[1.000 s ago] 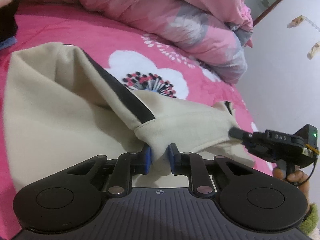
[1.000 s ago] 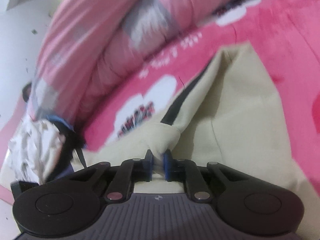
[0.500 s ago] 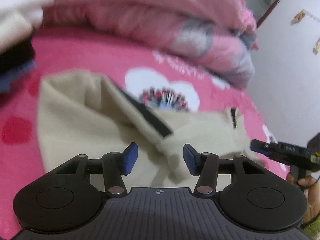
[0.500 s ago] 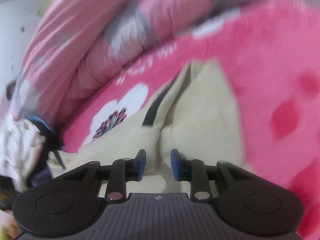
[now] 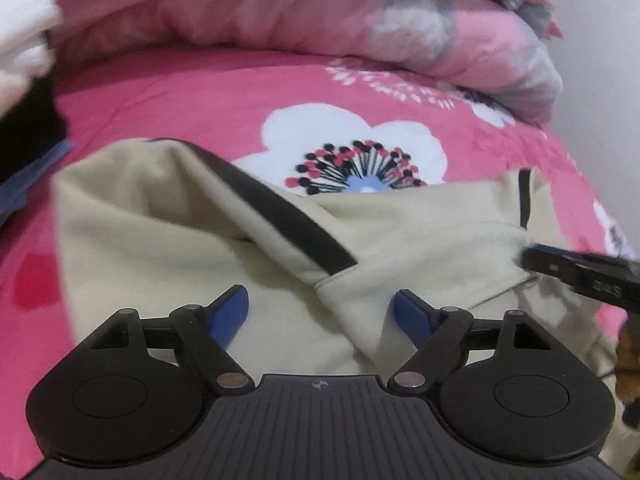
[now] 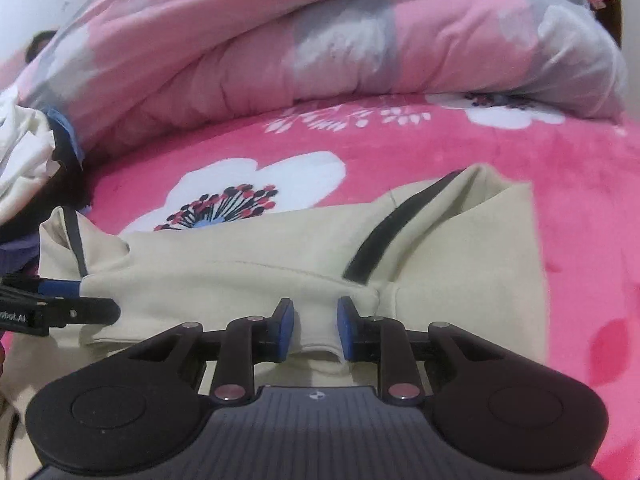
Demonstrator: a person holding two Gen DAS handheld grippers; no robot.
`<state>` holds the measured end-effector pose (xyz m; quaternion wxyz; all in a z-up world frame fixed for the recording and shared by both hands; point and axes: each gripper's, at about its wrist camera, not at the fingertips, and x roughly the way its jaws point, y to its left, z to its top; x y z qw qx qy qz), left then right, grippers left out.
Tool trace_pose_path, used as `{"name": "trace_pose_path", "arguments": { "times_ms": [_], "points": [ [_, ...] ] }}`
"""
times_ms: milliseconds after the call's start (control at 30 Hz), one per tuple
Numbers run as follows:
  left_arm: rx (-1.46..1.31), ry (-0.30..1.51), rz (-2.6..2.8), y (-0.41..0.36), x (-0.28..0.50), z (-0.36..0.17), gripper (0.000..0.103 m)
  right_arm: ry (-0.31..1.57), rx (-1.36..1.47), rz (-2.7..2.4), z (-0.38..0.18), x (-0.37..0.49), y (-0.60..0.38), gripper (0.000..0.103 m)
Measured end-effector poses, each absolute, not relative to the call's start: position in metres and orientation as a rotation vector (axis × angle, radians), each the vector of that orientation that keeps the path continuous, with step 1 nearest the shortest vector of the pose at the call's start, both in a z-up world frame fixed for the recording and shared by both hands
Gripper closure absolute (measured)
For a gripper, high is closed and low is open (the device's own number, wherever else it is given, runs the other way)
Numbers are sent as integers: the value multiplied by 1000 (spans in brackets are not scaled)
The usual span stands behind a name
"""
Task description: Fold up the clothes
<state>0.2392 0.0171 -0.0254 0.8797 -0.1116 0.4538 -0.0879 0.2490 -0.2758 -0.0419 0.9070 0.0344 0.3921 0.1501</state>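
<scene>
A beige garment [image 5: 160, 232] with a black stripe lies folded on the pink flowered bedsheet [image 5: 200, 100]. My left gripper [image 5: 320, 312] hovers over its near edge, jaws wide and still opening. A folded corner lies between the pads, which do not touch it. In the right wrist view the same garment [image 6: 460, 272] spreads ahead. My right gripper [image 6: 316, 328] stands narrowly open over the hem, jaws closing slightly, with a cloth fold between the pads and no visible squeeze. Each gripper shows in the other's view: the right [image 5: 532, 258] and the left [image 6: 96, 300].
A bunched pink and grey quilt [image 5: 320, 20] fills the back of the bed. A pile of white, black and blue clothes [image 5: 24, 80] sits at the left, also seen as a clothes pile [image 6: 24, 160] in the right wrist view. A pale wall [image 5: 600, 60] borders the bed's right side.
Both grippers were shut on pinched-up cloth a second ago and have let go. The left jaws have spread wide. The garment has settled flat on the bed.
</scene>
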Motion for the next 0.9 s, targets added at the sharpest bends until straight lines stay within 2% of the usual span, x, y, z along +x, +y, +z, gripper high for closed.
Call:
{"name": "trace_pose_path", "arguments": {
  "times_ms": [100, 167, 233, 300, 400, 467, 533, 567, 700, 900],
  "points": [
    [-255, 901, -170, 37, 213, 12, 21, 730, 85, 279, 1, 214, -297, 78],
    [-263, 861, -165, 52, 192, 39, 17, 666, 90, 271, 33, 177, -315, 77],
    [-257, 803, -171, 68, 163, 65, 8, 606, 92, 267, 64, 136, -333, 77],
    [-234, 748, -176, 85, 128, 90, 5, 555, 85, 264, 91, 88, -347, 76],
    [-190, 692, -208, 102, 79, 113, 0, 475, 51, 246, 119, 9, -358, 76],
    [-161, 684, -243, 108, 49, 115, 0, 424, 41, 234, 128, -42, -363, 72],
    [-135, 709, -266, 111, 23, 105, 0, 387, 58, 230, 126, -88, -367, 60],
    [-132, 723, -270, 112, 11, 96, 0, 382, 74, 231, 119, -108, -370, 59],
    [-198, 775, -284, 121, -33, 53, 0, 446, 116, 209, 69, -155, -365, 58],
    [-348, 805, -256, 115, -73, -10, 0, 598, 259, 174, -16, -177, -347, 58]
  ]
}}
